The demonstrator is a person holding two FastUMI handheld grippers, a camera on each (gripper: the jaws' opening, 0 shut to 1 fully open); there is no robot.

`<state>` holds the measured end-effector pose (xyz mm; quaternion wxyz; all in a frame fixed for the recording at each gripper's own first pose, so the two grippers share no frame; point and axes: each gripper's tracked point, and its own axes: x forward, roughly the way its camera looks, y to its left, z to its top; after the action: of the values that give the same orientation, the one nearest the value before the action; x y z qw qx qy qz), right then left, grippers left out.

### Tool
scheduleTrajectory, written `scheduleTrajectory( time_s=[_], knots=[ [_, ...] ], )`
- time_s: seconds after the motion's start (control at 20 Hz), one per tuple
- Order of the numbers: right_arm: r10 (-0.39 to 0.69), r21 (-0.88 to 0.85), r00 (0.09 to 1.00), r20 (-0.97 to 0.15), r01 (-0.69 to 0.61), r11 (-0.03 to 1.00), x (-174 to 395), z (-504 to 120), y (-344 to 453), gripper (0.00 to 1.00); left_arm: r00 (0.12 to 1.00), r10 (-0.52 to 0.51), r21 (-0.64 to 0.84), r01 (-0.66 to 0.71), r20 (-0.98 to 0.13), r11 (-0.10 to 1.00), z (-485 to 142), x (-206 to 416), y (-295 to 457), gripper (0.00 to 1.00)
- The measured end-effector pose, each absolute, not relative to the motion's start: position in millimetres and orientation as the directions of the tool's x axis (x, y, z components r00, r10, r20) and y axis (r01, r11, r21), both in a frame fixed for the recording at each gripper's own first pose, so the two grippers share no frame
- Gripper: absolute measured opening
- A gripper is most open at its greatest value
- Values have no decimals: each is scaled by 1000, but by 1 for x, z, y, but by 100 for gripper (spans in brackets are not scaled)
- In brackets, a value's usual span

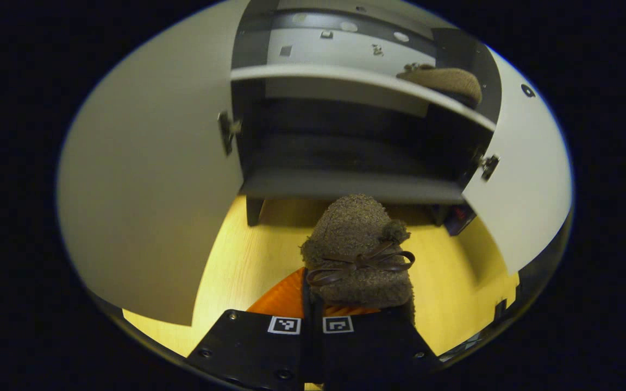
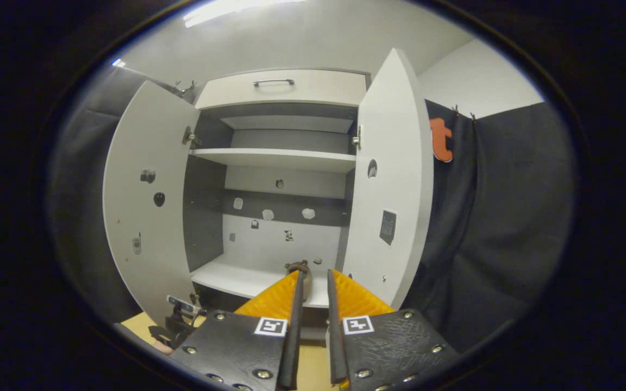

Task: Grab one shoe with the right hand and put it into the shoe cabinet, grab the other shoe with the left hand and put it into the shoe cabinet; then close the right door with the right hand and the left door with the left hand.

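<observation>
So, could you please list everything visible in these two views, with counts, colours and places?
shoe cabinet: one, white with dark interior, ahead, both doors open.
cabinet doors: two, white, swung out left and right.
drawer: one, white with dark handle, top of cabinet.
shoe on shelf: one, brown fuzzy, right end of a white shelf.
held shoe: one, brown fuzzy with a brown bow, in front of the cabinet's bottom.
floor: light wood.
left gripper: one, shut on held shoe.
right gripper: one, jaws slightly apart, empty.
</observation>
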<state>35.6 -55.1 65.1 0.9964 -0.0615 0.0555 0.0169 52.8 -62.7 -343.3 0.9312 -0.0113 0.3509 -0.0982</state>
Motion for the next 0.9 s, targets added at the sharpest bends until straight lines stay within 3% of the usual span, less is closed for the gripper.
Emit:
scheduleTrajectory(
  time_s=[0.45, 0.9],
  knots=[
    [24, -96, 996, -87, -32, 995, 11, 71, -72, 23, 884, -231, -127, 195, -408, 972, -176, 156, -99, 1],
    [-8, -112, 996, -85, -1, 994, -13, 68, -82, 23, 913, -191, -97, 167, -360, 981, -125, 262, -110, 0]
  ],
)
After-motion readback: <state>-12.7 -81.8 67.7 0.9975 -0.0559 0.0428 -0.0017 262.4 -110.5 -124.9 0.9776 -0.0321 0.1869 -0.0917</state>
